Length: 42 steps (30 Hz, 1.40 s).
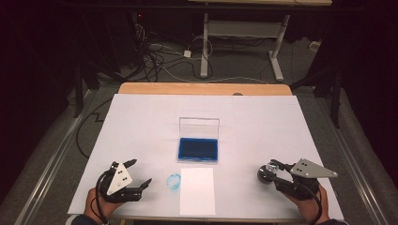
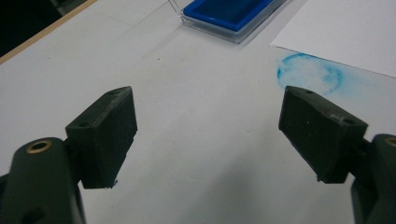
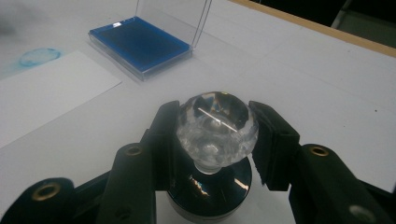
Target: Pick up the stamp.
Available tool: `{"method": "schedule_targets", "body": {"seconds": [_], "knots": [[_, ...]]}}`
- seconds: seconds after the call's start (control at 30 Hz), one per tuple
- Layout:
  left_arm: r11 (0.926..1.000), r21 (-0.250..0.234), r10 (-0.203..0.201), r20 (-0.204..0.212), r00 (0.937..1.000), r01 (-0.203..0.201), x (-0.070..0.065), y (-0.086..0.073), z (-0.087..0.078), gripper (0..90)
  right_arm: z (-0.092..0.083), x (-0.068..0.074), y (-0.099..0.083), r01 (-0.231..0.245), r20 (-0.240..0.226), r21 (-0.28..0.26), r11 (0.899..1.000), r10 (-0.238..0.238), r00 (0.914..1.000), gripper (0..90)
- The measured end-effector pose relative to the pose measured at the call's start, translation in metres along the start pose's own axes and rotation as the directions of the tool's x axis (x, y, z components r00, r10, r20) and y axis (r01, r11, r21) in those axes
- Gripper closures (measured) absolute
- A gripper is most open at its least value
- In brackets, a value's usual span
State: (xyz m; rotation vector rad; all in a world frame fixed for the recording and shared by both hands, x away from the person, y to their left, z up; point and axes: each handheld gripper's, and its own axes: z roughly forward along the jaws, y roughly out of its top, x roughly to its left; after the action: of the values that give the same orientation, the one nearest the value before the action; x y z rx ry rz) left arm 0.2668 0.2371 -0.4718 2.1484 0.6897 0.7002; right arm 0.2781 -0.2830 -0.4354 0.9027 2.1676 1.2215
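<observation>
stamp [image 3: 216, 126] with a clear faceted knob, clamped in the right gripper [image 1: 278, 172] near the desk's [image 1: 141, 122] right front corner.
left gripper [image 1: 141, 173] near the left front corner, jaws wide apart and empty; open blue ink pad [image 1: 198, 149] mid-desk, white sheet [image 1: 197, 190] at the front edge.

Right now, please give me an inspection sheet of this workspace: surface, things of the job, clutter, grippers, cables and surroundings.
Surface: white table cover, blue ring smudge on it.
Job's things: stamp with clear knob, standing upright; blue ink pad, clear lid raised; white paper sheet in front of the pad.
Clutter: nothing seen.
Grippers: right gripper shut on the stamp's knob; left gripper open, nothing between its jaws.
Cables: tangled cables on the floor behind the table.
Surroundings: dark room, white desk frame behind.
</observation>
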Motion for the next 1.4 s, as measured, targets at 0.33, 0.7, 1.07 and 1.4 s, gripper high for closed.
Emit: {"method": "schedule_targets", "body": {"seconds": [0.33, 0.7, 1.07, 1.4], "knots": [[1.0000, 0.004, 0.000, -0.001, 1.0000, 0.000, 0.000, -0.001, 0.000, 18.1, 0.002, 0.000, 0.005, 0.007, -0.004, -0.008, 1.000, -0.007, 1.0000, 56.4], [1.0000, 0.000, 0.000, 0.001, 1.0000, 0.000, 0.000, -0.002, -0.002, 18.1, 0.006, -0.001, 0.013, 0.017, -0.022, -0.020, 1.000, -0.018, 0.9996, 56.3], [1.0000, 0.001, -0.007, 0.004, 1.0000, 0.007, 0.000, -0.003, -0.002, 18.1, 0.016, 0.003, 0.025, 0.034, -0.036, -0.024, 0.999, -0.035, 0.9987, 56.4], [1.0000, 0.005, -0.006, 0.008, 1.0000, 0.006, 0.000, -0.003, -0.001, 18.0, 0.024, 0.004, 0.035, 0.041, -0.049, -0.038, 0.998, -0.043, 0.9979, 56.4]]}}
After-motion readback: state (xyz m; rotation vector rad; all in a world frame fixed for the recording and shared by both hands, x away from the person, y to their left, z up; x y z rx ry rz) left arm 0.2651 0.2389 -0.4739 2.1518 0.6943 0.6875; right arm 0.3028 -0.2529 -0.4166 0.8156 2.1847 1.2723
